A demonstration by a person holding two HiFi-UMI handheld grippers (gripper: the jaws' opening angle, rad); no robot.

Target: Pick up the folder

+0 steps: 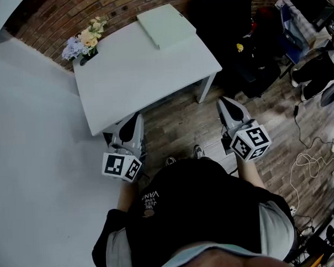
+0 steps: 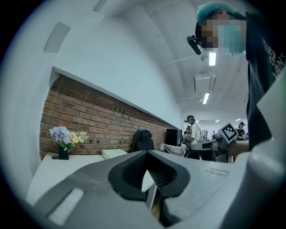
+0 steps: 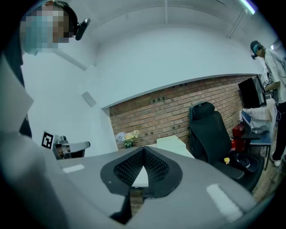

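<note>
- The left gripper (image 2: 146, 152) has its jaws pressed together with nothing between them; it points level toward the table.
- The right gripper (image 3: 144, 148) is likewise closed and empty, tilted slightly downward.
- In the head view both grippers hang just in front of the person (image 1: 198, 212). The left one is over the near edge of the white table (image 1: 142, 76) and the right one is over the wooden floor (image 1: 177, 124) beside the table leg.
- The folder (image 1: 166, 25), pale and flat, lies on the table's far right corner, well apart from both grippers.
- A small dark vase (image 1: 89, 55) stands on the far left corner of the table, upright, and holds a bunch of flowers (image 1: 84, 39) in pale blue, cream and yellow.
- Beyond the table is a brick wall (image 3: 165, 112).
- A black office chair (image 3: 209, 129) stands to the right of the table, near the folder's corner.
</note>
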